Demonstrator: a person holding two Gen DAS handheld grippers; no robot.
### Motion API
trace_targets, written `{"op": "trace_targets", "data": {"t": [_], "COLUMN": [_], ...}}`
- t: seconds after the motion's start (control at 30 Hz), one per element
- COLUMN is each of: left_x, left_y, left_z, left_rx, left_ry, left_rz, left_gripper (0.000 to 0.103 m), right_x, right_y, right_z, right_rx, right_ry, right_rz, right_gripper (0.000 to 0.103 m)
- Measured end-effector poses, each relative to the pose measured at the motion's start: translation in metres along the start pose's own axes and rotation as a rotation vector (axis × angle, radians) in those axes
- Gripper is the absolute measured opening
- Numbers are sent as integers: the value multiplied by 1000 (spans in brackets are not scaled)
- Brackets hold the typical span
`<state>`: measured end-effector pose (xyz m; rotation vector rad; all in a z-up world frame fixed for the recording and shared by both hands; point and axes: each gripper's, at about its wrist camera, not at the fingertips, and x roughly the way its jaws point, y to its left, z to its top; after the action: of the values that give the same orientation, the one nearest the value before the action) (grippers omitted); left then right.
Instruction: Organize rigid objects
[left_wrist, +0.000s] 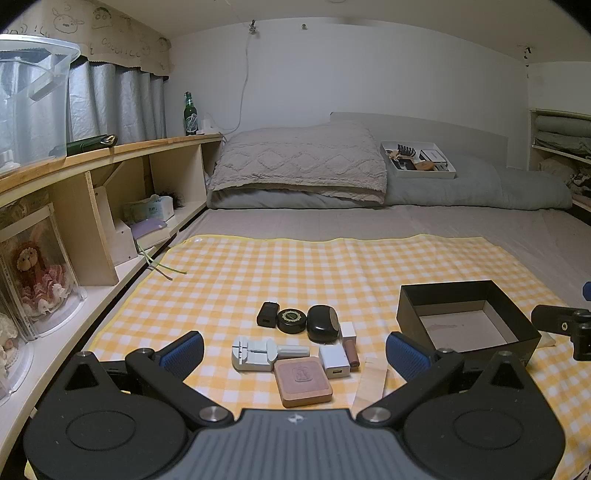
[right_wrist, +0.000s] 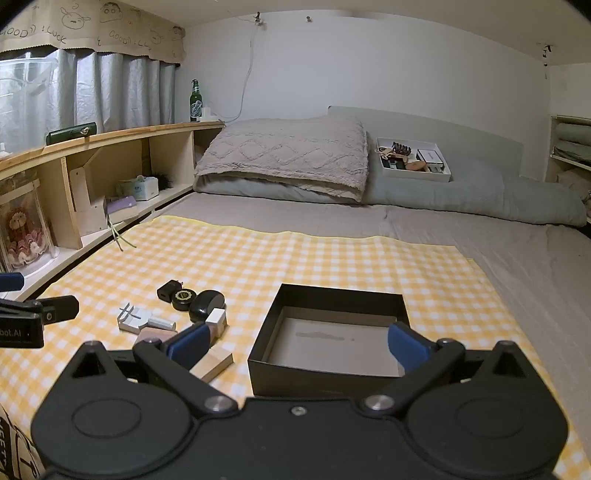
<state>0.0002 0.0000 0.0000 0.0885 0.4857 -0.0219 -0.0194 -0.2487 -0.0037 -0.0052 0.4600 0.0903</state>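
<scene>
A cluster of small rigid objects lies on the yellow checked cloth (left_wrist: 295, 266): a black charger (left_wrist: 267, 314), a round black tin (left_wrist: 291, 320), a black case (left_wrist: 323, 328), a grey tool (left_wrist: 255, 353), a white charger (left_wrist: 334, 361), a brown wooden box (left_wrist: 303, 380) and a wooden block (left_wrist: 371, 380). An empty black box (left_wrist: 467, 321) stands right of them. My left gripper (left_wrist: 295, 352) is open and empty, just before the cluster. My right gripper (right_wrist: 297, 341) is open and empty, over the near edge of the black box (right_wrist: 332, 332).
A wooden shelf (left_wrist: 110, 192) runs along the left with boxed dolls, tissues and a green bottle (left_wrist: 190, 114). A pillow (left_wrist: 299, 162) and a white tray of items (left_wrist: 419, 160) lie at the bed's far end.
</scene>
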Motion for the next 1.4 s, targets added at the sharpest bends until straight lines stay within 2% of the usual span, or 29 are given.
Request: {"op": "trace_targets", "data": {"t": [1.4], "left_x": [-2], "left_y": [-4], "left_z": [1], "left_rx": [2], "left_ry": [-4], "left_rz": [-2], "left_gripper": [103], "right_x": [0], "right_y": [3], "right_z": [-4], "right_rx": [-6], "right_ry": [4], "right_rz": [0], "right_gripper": [103]}}
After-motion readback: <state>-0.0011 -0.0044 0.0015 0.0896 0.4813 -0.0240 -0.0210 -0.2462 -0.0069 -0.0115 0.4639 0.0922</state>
